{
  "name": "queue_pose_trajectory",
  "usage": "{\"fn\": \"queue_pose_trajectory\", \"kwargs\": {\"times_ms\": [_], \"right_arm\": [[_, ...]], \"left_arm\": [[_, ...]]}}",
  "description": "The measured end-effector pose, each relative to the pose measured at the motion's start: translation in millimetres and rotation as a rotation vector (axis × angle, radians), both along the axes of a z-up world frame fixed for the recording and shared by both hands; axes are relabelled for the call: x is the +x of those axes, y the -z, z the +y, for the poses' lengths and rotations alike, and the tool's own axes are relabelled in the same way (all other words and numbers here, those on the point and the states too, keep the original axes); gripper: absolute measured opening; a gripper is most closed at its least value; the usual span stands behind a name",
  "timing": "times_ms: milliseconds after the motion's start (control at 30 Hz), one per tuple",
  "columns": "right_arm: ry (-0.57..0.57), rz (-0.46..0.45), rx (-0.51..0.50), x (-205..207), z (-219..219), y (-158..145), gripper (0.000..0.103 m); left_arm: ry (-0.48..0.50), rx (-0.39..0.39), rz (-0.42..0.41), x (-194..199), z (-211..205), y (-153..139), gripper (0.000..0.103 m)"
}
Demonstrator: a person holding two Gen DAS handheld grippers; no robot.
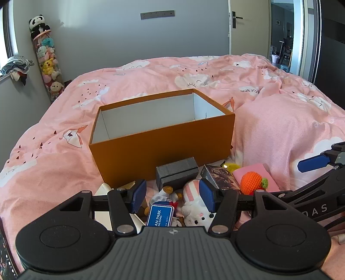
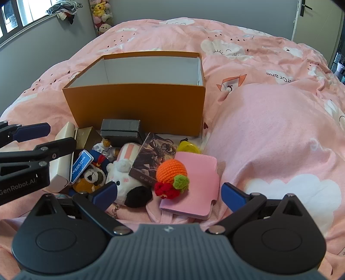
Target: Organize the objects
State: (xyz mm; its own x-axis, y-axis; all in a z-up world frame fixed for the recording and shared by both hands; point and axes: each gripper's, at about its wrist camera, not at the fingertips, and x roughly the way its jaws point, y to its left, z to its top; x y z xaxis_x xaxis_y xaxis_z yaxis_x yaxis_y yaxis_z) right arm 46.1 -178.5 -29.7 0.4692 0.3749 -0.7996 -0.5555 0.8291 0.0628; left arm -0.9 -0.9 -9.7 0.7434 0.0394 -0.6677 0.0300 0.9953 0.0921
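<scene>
Both tongs stand spread and hold nothing. Left tongs [image 1: 172, 197] hover over the near pile, their blue pads either side of a blue Ocean Park tin [image 1: 160, 216] and a white plush rabbit [image 1: 194, 206] below them. Right tongs [image 2: 169, 195] hang wider still above a crocheted orange fruit [image 2: 171, 171], which lies on a pink wallet [image 2: 194, 183].

Just behind the pile, one orange box [image 2: 138, 105] sits open on the bed [image 2: 269, 133]; its white inside shows nothing in either view. One dark grey case [image 2: 120, 129] stands close against its front wall, and one dark picture card box [image 2: 153, 159] leans beside the rabbit.

Only the right wrist view shows the whole pile: a white flat box [image 2: 62, 163] at the left, a brown-and-white plush animal [image 2: 90, 178] under the tin, a small figure [image 2: 105, 146] and a yellow item [image 2: 188, 147] behind the wallet. Only the left wrist view shows the far wall, with a panda plush [image 1: 37, 24] atop a tall clear column of soft toys [image 1: 49, 66] and a door handle [image 1: 236, 19].
</scene>
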Motion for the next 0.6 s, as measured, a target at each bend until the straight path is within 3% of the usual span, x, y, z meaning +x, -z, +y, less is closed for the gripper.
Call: {"fn": "queue_pose_trajectory", "kwargs": {"times_ms": [333,600], "right_arm": [[-0.022,0.021,0.002,2.9,3.3,-1.9,0.101],[-0.159,0.029,-0.023,13.2,27.6,-2.8,0.071]], "left_arm": [[-0.020,-0.060,0.042,1.0,14.1,-1.6,0.060],[-0.144,-0.125,0.118,9.4,51.1,3.7,0.060]]}}
